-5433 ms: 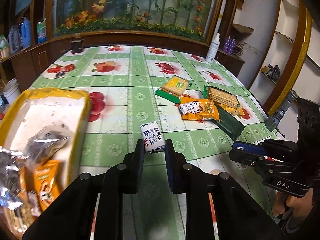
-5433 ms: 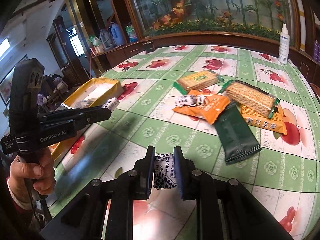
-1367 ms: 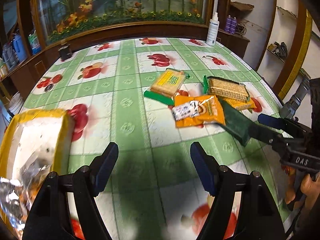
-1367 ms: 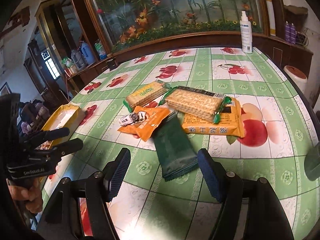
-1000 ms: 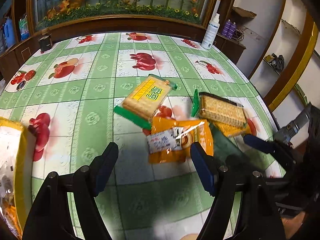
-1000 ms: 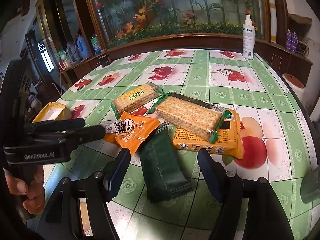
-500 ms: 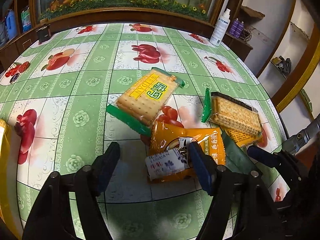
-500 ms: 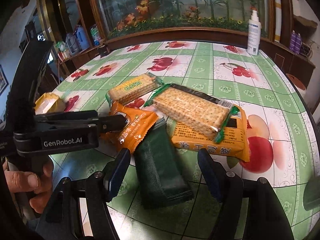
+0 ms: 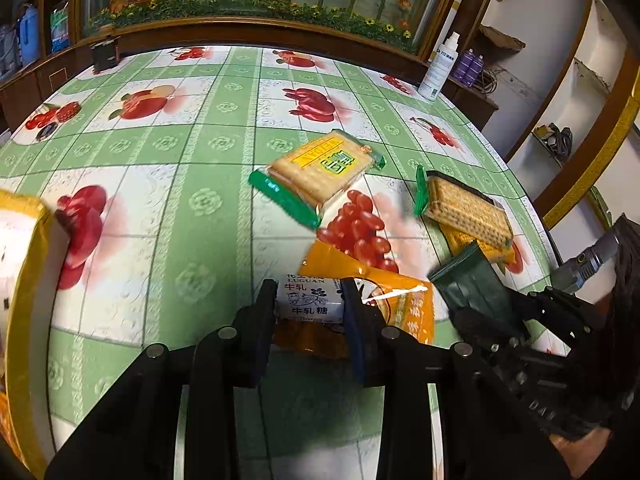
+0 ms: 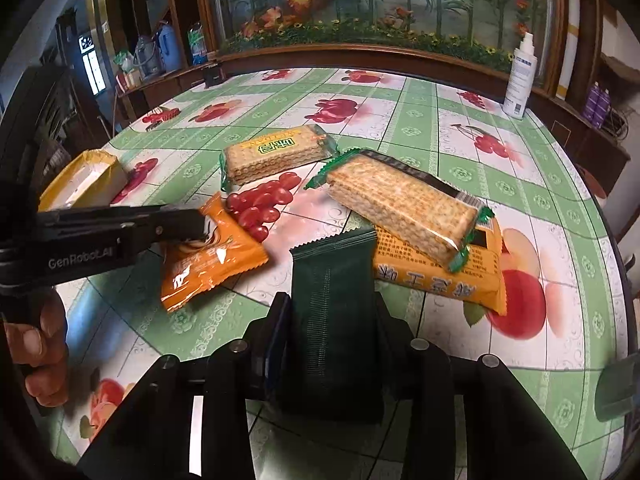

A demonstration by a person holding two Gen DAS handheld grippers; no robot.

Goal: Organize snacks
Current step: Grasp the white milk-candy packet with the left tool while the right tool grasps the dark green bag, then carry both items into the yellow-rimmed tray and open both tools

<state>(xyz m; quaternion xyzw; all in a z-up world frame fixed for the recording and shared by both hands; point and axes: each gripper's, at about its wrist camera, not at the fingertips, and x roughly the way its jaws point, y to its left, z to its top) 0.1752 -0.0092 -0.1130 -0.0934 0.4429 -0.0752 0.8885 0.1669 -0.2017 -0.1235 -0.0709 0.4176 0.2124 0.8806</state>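
Snack packets lie clustered on the green-checked fruit-print tablecloth (image 9: 192, 152): left gripper (image 9: 310, 308) jaws are closing on the small white nougat bar (image 9: 310, 300), right gripper (image 10: 330, 320) jaws on the dark green foil pouch (image 10: 332, 300), presumably for transfer to the yellow-rimmed box (image 10: 86, 180).

The left gripper (image 10: 120, 236) reads "GenRobot.AI"; the candy (image 9: 310, 299), seemingly "LUGUAN".

Wrapped snacks (image 10: 404, 200) clustered on tablecloth

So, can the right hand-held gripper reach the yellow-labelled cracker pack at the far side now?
Probably not yet: the right hand-held gripper is closing on the dark green packet, and the yellow-labelled cracker pack lies beyond it.
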